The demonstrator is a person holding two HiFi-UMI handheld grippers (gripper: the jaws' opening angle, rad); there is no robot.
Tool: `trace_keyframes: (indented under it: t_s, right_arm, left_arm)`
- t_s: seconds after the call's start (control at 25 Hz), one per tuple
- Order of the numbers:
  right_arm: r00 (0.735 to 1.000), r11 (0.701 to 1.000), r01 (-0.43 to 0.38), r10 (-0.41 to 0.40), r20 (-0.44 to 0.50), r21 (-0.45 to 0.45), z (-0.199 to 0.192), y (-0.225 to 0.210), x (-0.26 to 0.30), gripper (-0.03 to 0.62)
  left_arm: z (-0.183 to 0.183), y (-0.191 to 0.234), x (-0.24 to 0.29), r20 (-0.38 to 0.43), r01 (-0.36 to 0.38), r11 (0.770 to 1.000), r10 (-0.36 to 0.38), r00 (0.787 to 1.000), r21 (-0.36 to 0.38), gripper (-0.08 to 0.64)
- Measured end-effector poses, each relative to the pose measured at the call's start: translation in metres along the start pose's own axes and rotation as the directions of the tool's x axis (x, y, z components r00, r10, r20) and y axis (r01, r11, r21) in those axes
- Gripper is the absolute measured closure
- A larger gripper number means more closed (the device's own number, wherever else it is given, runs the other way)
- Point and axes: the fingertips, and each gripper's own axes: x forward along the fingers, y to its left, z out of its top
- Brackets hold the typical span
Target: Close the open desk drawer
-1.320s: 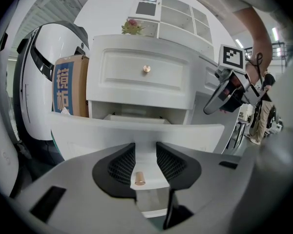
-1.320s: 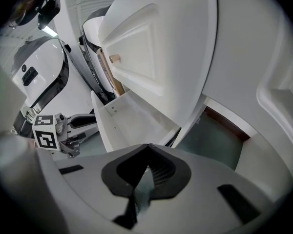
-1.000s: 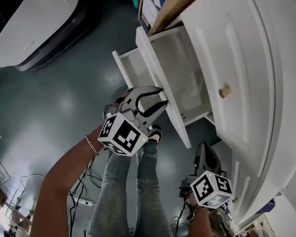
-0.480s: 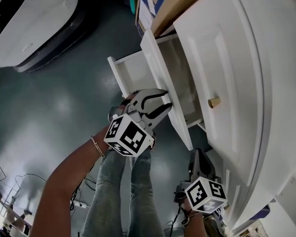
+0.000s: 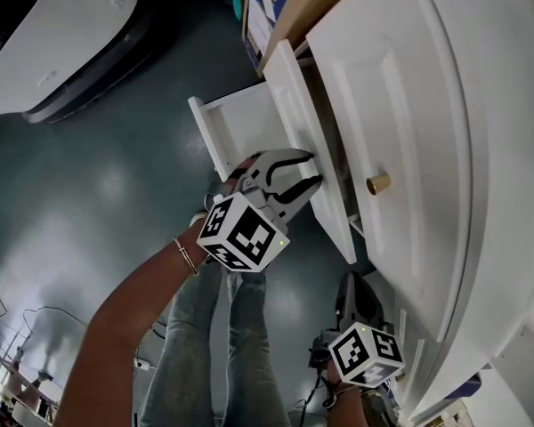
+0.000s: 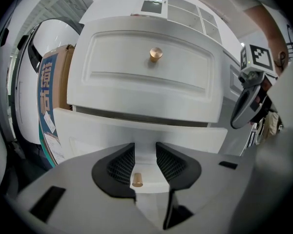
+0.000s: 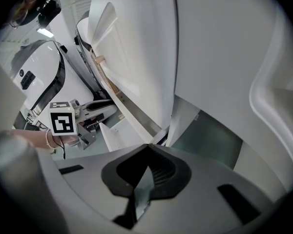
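The drawer [image 5: 289, 96] juts partly out of the desk [image 5: 445, 105], the left gripper's [image 6: 145, 162] spread jaws flanking its knob [image 6: 137, 180], while the right gripper [image 7: 146, 165] sits closed and idle.

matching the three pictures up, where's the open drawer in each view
Head view: open drawer upper centre, left gripper at its front.
Left gripper view: across the lower middle, its knob between the parted jaws.
Right gripper view: small, left of centre.
Shared landmark: the left gripper, at the drawer front in all three.
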Motion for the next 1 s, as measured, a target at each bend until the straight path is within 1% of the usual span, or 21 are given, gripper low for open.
trace_keyframes:
  t_s: [0.52,0.68,1.0]
  right_arm:
    - [1.0,1.0,-0.015,0.015,-0.015,-0.004,-0.002,0.0,0.005,0.586]
    - [1.0,1.0,-0.02,0.02,-0.018,-0.008,-0.002,0.001,0.006,0.586]
    - [1.0,1.0,-0.019,0.019,-0.018,-0.02,-0.001,0.007,0.005,0.586]
  left_arm:
    - [0.012,0.0,0.024,0.019,-0.006,1.0,0.006,1.0,0.015,0.422]
    - [0.015,0.002,0.032,0.021,-0.019,1.0,0.018,1.0,0.02,0.422]
    - [0.02,0.002,0.044,0.021,-0.003,0.999,0.002,1.0,0.053,0.419]
